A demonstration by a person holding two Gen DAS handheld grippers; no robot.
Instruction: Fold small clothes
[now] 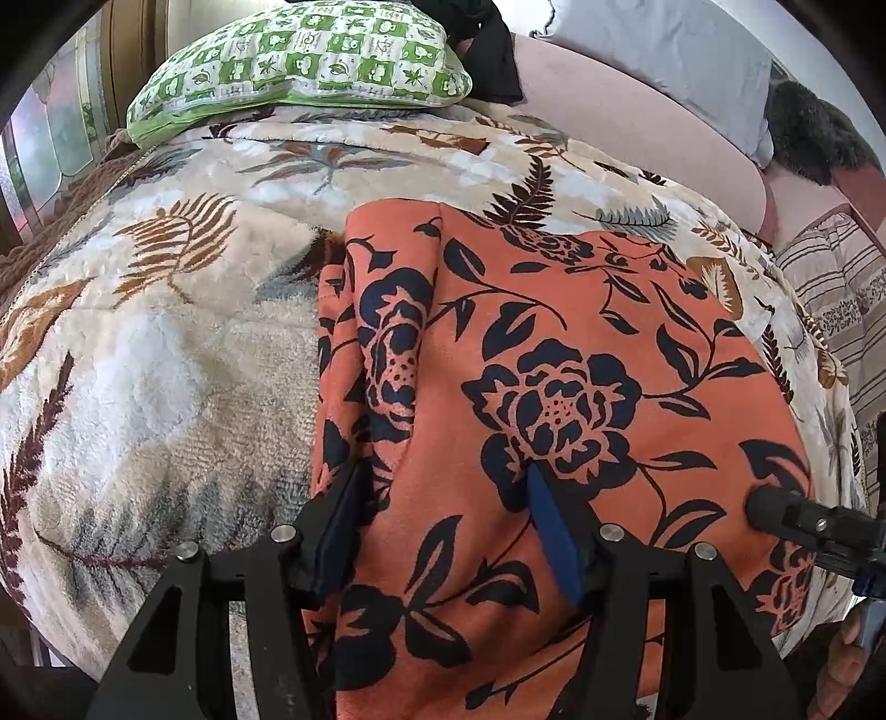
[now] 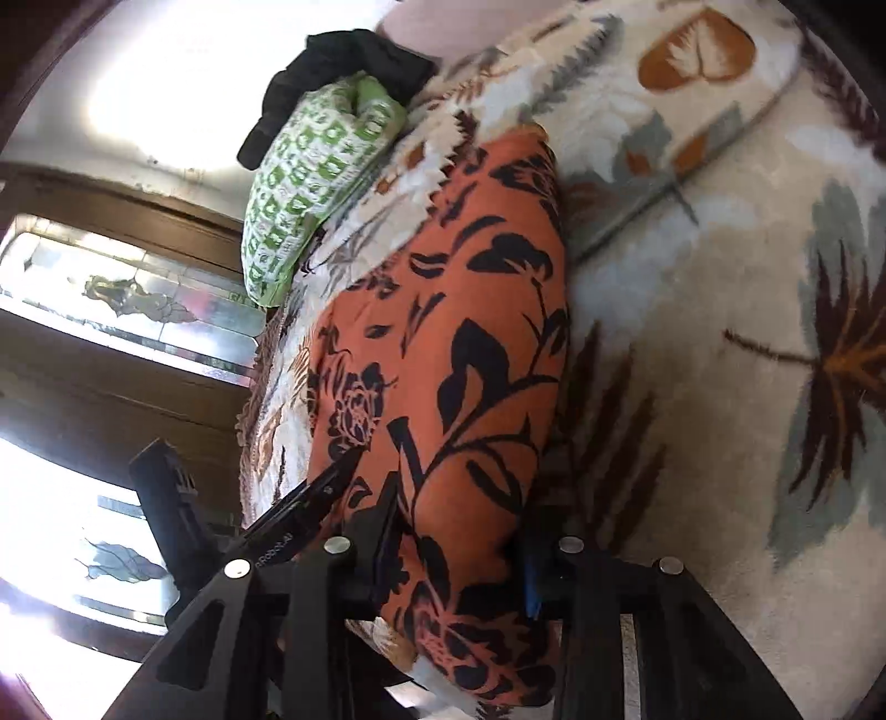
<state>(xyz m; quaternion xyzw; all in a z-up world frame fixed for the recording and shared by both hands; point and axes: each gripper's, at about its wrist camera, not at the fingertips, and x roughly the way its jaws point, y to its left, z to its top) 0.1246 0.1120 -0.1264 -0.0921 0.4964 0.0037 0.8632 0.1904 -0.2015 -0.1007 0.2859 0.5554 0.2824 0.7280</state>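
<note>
Now the orange garment [image 1: 554, 343] with dark flowers lies on the bed, on a cream blanket [image 1: 166, 343] with a leaf pattern. Both jaws of the left gripper [image 1: 443, 487] are set apart over the near edge of the cloth; whether they grip it I cannot tell. Between the narrow jaws of the right gripper [image 2: 459, 531] sits the garment's edge, pressed from both sides. A green checked pillow [image 1: 310, 61] rests at the far end of the bed.

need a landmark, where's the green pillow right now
In the left wrist view the green pillow lies at the top left, on the far edge of the leaf blanket, beyond the orange cloth, beside a black garment.
</note>
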